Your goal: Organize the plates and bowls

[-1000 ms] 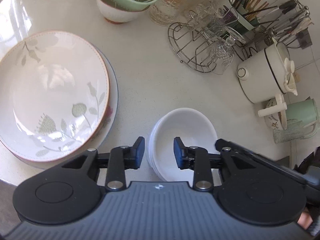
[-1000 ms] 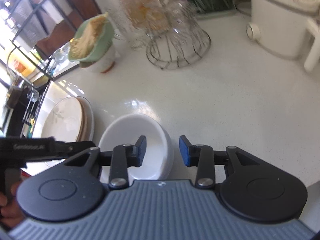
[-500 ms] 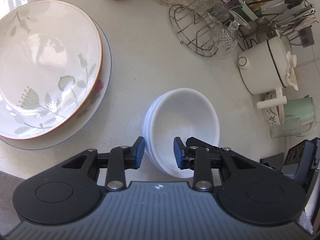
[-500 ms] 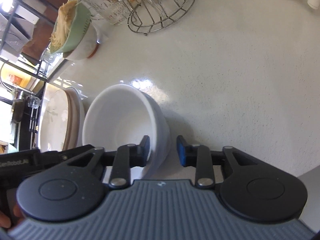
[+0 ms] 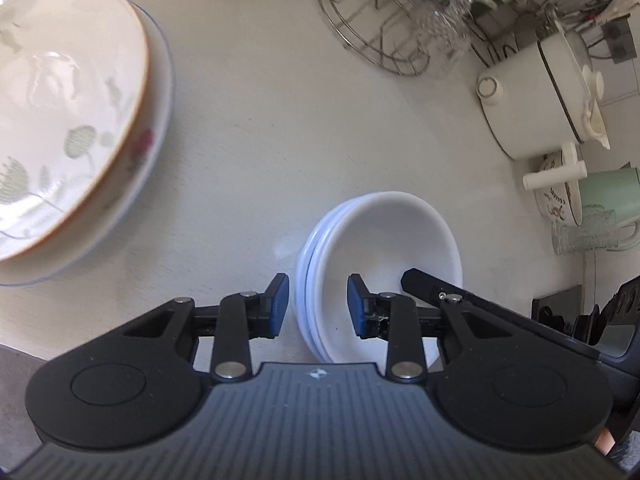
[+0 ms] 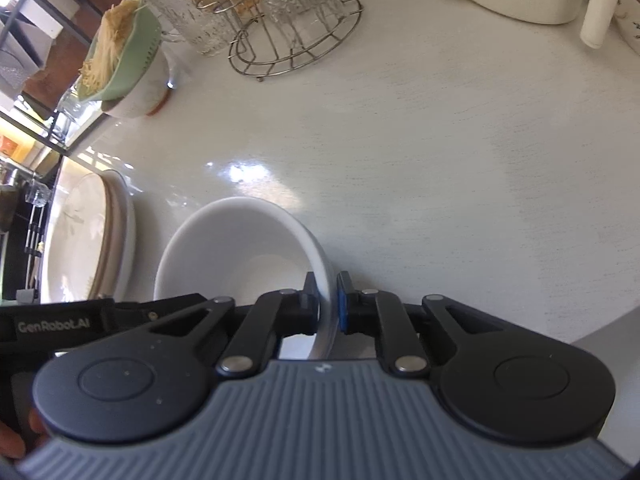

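The right tongs have just been closing and now pinch the right-hand rim of the top white bowl, low in the centre of the right wrist view. In the left wrist view the stack of white bowls sits on the pale counter at lower centre. The left tongs stand apart, straddling the stack's left rim, one pad outside and one inside, pressing nothing. Two stacked floral plates lie at upper left, well apart from the bowls. A wire glass rack stands at the top.
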The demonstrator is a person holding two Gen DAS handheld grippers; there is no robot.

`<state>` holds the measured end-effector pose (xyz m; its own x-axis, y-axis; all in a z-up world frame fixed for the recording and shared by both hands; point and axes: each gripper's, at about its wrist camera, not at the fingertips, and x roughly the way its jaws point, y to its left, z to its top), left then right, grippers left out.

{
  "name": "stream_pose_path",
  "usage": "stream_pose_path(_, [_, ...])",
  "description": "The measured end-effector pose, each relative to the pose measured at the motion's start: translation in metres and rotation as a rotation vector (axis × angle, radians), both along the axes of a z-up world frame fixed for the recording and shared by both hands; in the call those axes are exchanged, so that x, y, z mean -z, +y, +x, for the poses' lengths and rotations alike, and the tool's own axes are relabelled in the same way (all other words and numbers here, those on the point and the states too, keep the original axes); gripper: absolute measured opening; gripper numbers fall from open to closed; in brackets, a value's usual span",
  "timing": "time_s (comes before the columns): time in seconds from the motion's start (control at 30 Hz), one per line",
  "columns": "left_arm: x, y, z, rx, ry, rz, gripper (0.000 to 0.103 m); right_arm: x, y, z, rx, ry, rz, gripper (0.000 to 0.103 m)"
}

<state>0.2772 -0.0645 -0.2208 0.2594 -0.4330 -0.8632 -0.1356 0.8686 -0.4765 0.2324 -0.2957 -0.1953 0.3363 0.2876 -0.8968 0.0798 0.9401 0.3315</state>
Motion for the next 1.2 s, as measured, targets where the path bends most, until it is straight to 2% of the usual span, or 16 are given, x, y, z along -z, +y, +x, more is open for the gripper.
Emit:
stream_pose_path(0.57, [0.013,-0.037,0.014,0.07,0.018,0.016,0.035,-0.007,-0.034,0.0,0.059,-0.022,-0.008,0.012])
stream_pose_path(0.67, [0.012,-0.039,0.016,0.043,0.017,0.049,0.031,-0.006,-0.037,-0.001,0.064,-0.024,-0.002,0.012])
stream_pose_path(0.73, [0.013,-0.037,0.018,0.021,0.036,0.005,0.018,-0.008,-0.04,-0.002,0.067,-0.026,0.005,0.012])
stream_pose_path(0.77, [0.013,-0.037,0.018,0.009,0.042,-0.003,0.018,-0.009,-0.042,-0.002,0.066,-0.026,0.009,0.012])
stream_pose_path(0.9, [0.002,-0.048,0.021,0.037,0.008,0.048,0.017,-0.016,-0.043,0.001,0.047,-0.053,-0.003,0.012])
stream_pose_path(1.2, [-0.022,-0.043,0.024,0.018,0.009,0.047,0.017,-0.035,-0.045,0.003,0.058,-0.067,0.009,0.012])
